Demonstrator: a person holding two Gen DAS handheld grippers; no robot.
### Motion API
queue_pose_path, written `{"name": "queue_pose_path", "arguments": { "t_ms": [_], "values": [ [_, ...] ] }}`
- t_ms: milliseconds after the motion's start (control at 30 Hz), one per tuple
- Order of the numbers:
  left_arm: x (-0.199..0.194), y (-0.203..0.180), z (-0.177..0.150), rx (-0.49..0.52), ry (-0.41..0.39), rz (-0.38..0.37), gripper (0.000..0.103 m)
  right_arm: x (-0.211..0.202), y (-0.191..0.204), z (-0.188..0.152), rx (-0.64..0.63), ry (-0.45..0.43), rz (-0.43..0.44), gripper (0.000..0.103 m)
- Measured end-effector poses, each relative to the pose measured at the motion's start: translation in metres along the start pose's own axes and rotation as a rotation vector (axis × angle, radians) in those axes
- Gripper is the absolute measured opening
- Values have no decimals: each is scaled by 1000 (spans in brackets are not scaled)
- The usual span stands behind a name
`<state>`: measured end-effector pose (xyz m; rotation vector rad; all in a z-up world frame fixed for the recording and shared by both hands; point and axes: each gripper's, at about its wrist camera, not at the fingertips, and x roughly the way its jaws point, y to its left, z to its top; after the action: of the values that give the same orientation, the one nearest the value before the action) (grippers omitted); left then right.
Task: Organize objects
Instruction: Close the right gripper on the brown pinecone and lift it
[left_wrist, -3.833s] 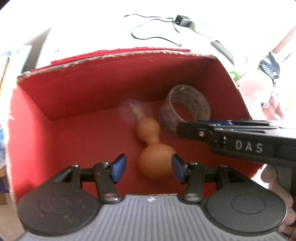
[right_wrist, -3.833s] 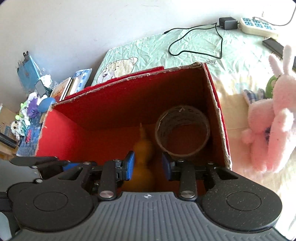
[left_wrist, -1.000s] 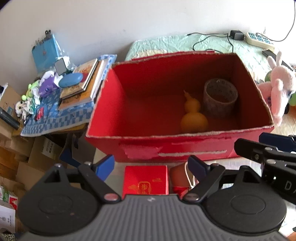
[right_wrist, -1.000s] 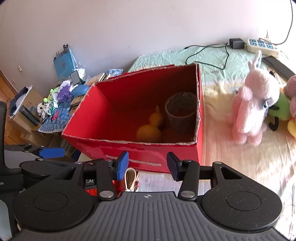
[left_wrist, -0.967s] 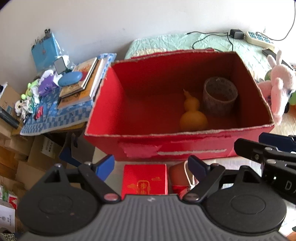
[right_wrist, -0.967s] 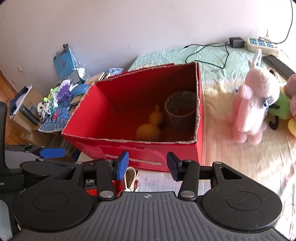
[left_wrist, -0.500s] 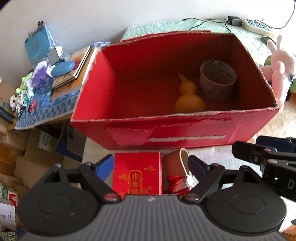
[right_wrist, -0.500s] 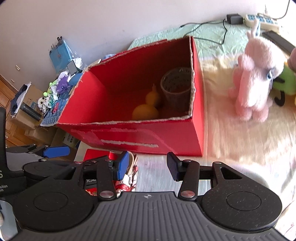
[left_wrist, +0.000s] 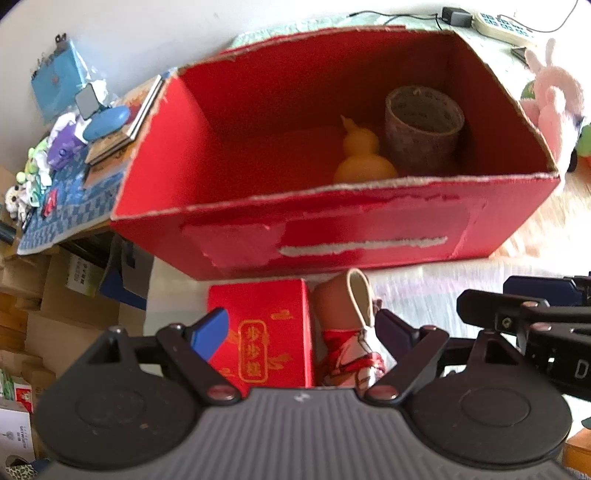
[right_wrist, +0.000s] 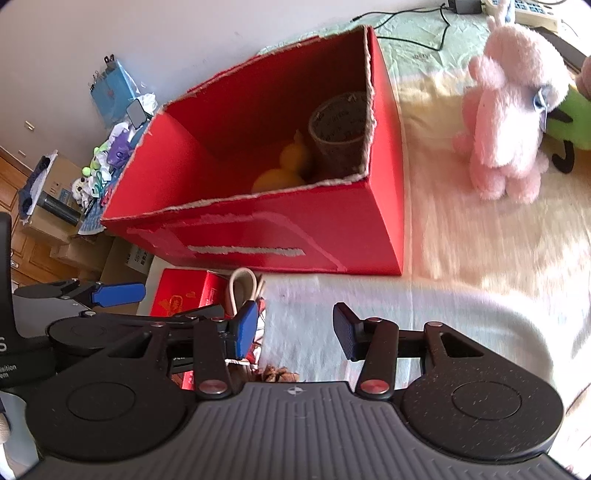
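A big red cardboard box (left_wrist: 332, 229) stands on the bed and holds an orange gourd (left_wrist: 360, 155) and a roll of tape (left_wrist: 421, 125); the box (right_wrist: 280, 236), the gourd (right_wrist: 280, 173) and the tape (right_wrist: 340, 129) also show in the right wrist view. In front of the box lie a small red gift box (left_wrist: 262, 332) and a small red-and-white boot (left_wrist: 351, 332). My left gripper (left_wrist: 301, 330) is open above these two, holding nothing. My right gripper (right_wrist: 295, 332) is open and empty over the bedsheet, right of the boot (right_wrist: 243, 291).
A pink plush rabbit (right_wrist: 509, 122) and a green plush toy (right_wrist: 572, 118) sit right of the box. A cluttered side table with books (left_wrist: 74, 147) stands at the left, cardboard boxes (left_wrist: 44, 295) below it. A power strip (left_wrist: 498, 22) and cables lie behind the box.
Both grippers have drawn back out of the red box and dropped lower in front of it. The small gift box and boot have come into fuller view under the left gripper.
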<state>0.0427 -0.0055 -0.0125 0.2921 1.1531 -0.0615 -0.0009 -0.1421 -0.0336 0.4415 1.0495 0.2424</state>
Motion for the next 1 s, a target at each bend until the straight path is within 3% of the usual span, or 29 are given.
{"name": "queue_pose_path", "arguments": {
  "t_ms": [333, 500, 800, 900, 1000],
  "values": [
    [3, -4, -4, 18, 12, -15, 87, 3, -12, -2, 38, 45, 37, 49],
    [-3, -2, -10, 38, -10, -81, 87, 7, -28, -3, 117, 94, 80, 49],
    [-27, 0, -43, 170, -65, -352, 86, 19, -51, -12, 240, 223, 194, 49],
    [-31, -11, -53, 209, -71, -444, 79, 25, -51, -13, 259, 261, 221, 49],
    [-24, -21, -56, 204, -57, -480, 73, 27, -49, -14, 258, 285, 239, 49]
  ]
}}
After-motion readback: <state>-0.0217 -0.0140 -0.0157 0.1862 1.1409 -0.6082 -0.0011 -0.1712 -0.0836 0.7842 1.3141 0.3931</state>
